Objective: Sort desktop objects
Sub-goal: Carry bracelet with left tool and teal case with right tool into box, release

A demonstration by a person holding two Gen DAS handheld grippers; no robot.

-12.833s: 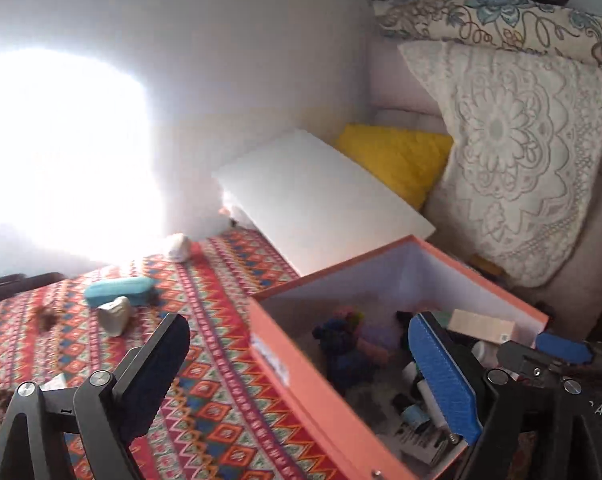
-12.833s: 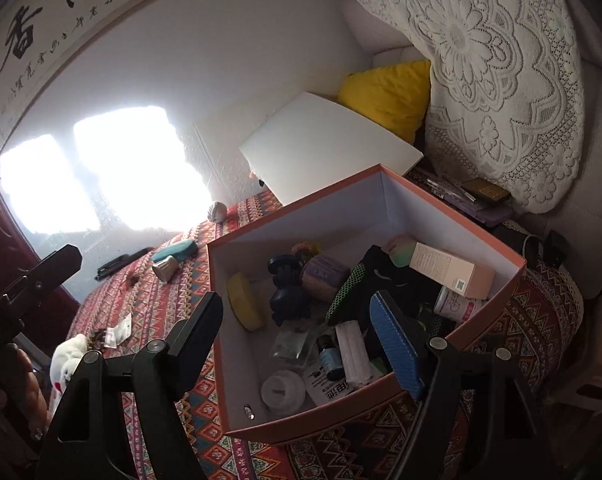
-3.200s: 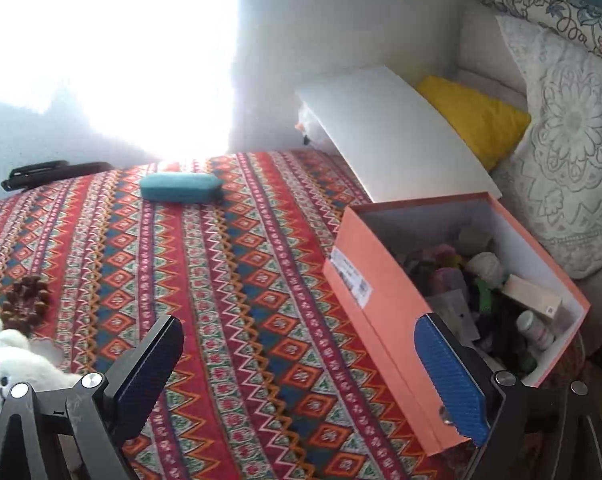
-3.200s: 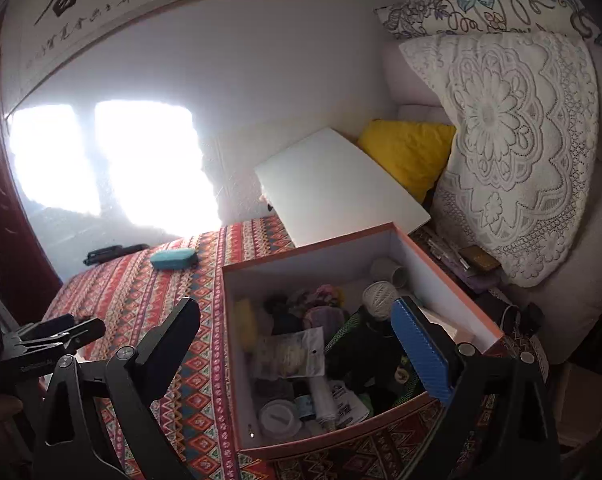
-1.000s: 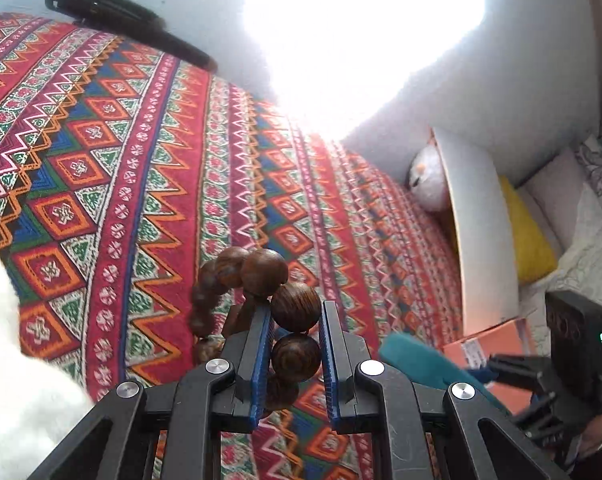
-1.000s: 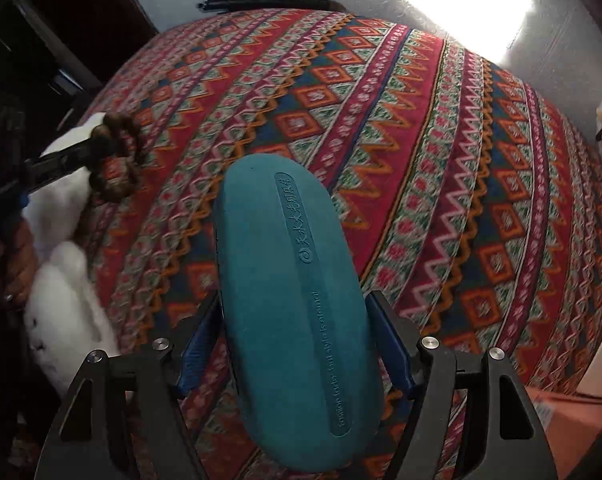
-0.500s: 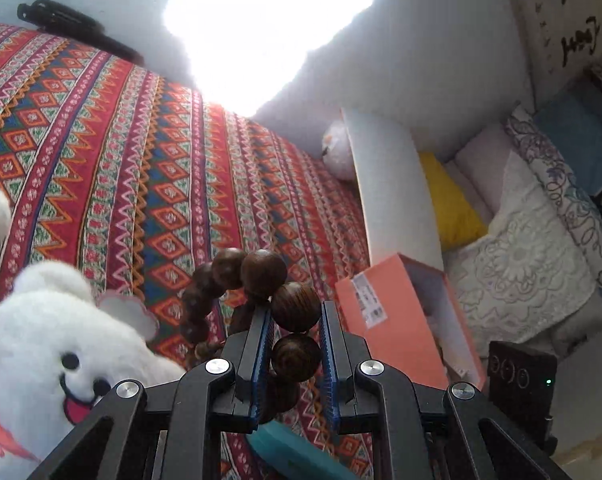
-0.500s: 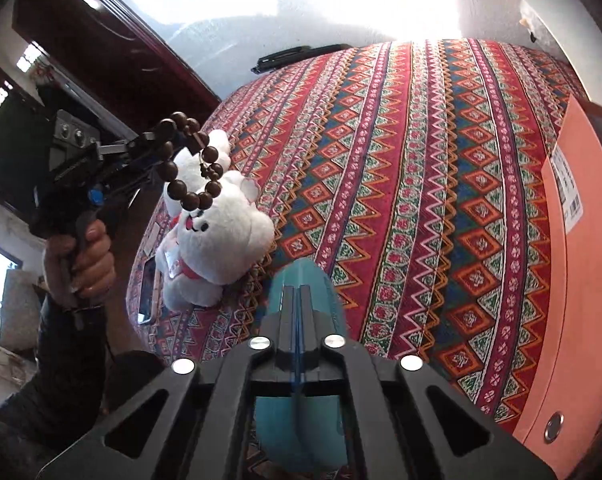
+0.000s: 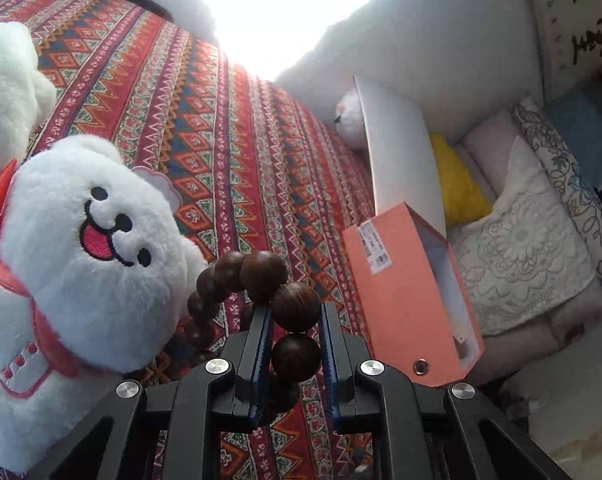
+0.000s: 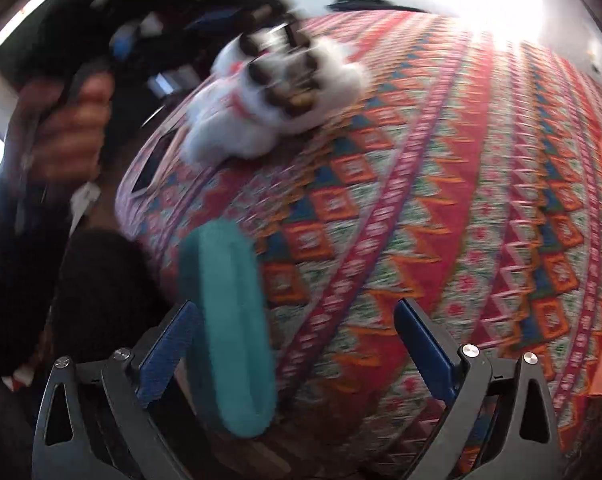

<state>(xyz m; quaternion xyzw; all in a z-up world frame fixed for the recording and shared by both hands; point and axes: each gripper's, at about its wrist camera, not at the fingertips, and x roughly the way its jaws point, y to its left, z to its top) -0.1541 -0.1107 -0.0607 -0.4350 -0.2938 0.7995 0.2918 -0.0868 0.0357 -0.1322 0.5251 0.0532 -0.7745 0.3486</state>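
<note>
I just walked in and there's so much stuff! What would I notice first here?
Probably the big white plush bear, smiling, lying on the zigzag red tablecloth at the left of the left wrist view. Right in front of it, the left gripper pinches a string of dark wooden beads. In the blurry right wrist view, a teal case sits between the right gripper's wide-open fingers, against the left one.

A string of dark brown, polished wooden beads (image 9: 289,300) is seen, with visible grain. The white plush bear (image 9: 81,248) is covered in fluffy pile. The red patterned tablecloth (image 9: 229,152) appears woven and matt. The orange cardboard box (image 9: 401,292) looks smooth, and the teal oblong case (image 10: 229,328) matt.
</note>
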